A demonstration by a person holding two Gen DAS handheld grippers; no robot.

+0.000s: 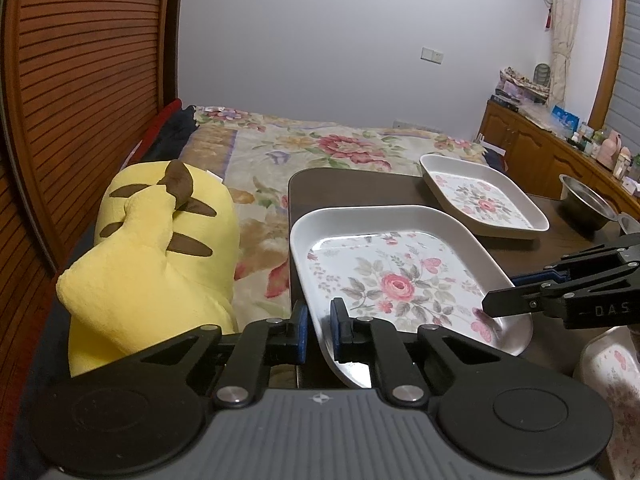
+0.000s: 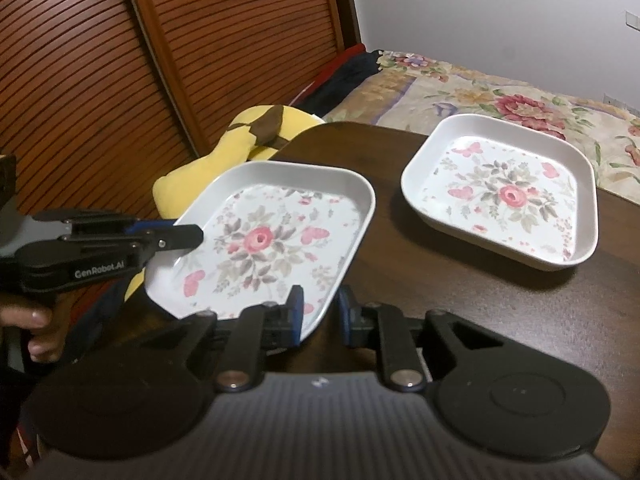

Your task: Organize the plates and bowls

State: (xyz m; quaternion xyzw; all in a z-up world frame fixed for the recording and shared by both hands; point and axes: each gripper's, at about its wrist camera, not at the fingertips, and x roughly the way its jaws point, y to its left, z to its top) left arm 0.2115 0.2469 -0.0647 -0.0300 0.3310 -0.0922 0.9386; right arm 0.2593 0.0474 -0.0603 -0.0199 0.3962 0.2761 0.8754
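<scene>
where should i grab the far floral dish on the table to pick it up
Take the far floral dish by its raised rim, one finger inside the wall and one outside, coming from the near side, which faces the tools across bare table. It lies flat, so the upright wall is the only pinchable part. Both tools already hold the near floral dish this way.

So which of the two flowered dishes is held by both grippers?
The near dish, at the table's corner by the yellow plush. Left gripper and right gripper each clamp its rim; the far dish sits untouched.
</scene>
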